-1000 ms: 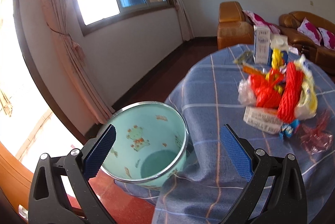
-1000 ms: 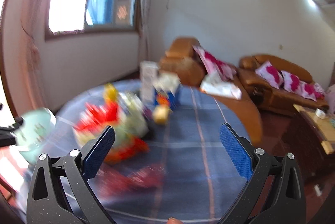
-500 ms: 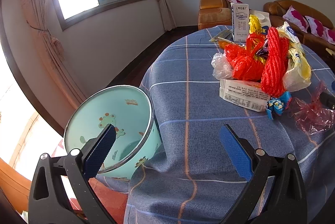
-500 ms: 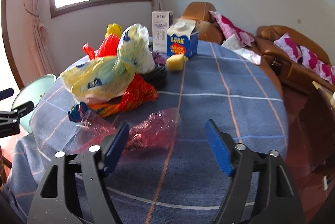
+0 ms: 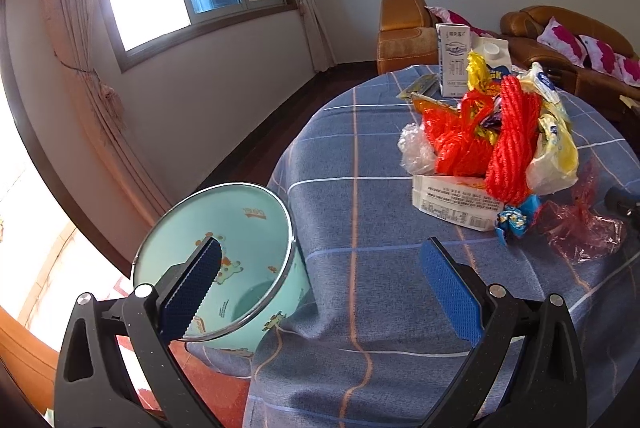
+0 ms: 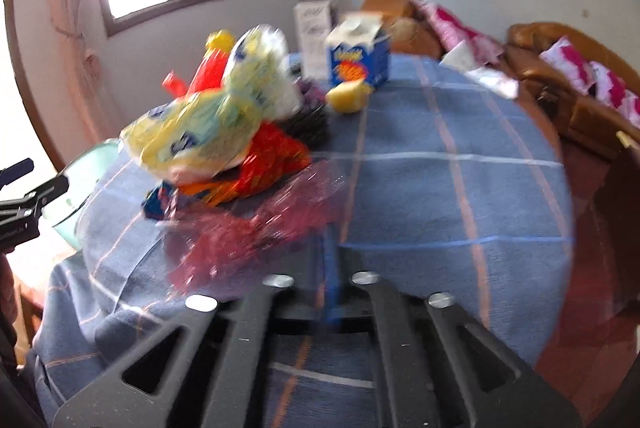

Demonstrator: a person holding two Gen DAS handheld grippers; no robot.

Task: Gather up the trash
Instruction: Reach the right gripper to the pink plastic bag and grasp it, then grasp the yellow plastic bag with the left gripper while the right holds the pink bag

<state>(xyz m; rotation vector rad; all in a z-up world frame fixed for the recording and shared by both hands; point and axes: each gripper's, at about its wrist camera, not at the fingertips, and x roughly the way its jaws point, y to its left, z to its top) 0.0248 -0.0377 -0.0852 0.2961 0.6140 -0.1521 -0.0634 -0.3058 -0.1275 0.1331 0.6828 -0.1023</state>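
Observation:
A pile of trash sits on the blue checked tablecloth [image 5: 352, 163]: red net bags [image 5: 480, 135], a yellow-white plastic bag [image 6: 208, 123], a white flat packet [image 5: 456, 199] and a small blue wrapper [image 5: 516, 220]. A crumpled red cellophane wrapper [image 6: 256, 228] lies nearest me, also in the left wrist view [image 5: 580, 228]. My right gripper [image 6: 324, 268] is closed at its edge; the frame is blurred, so a grip is unclear. My left gripper [image 5: 320, 284] is open and empty, over the mint-green trash bin [image 5: 224, 260] and the table edge.
A white carton [image 5: 452, 59] and a blue milk carton [image 6: 360, 55] stand at the table's far side, with a yellow lump [image 6: 348, 95] beside them. Brown sofas [image 5: 560, 39] stand behind. The bin stands on the floor at the table's left edge.
My right gripper has closed from wide open and moved down toward the red cellophane wrapper. My left gripper stays open and has shifted slightly by the bin.

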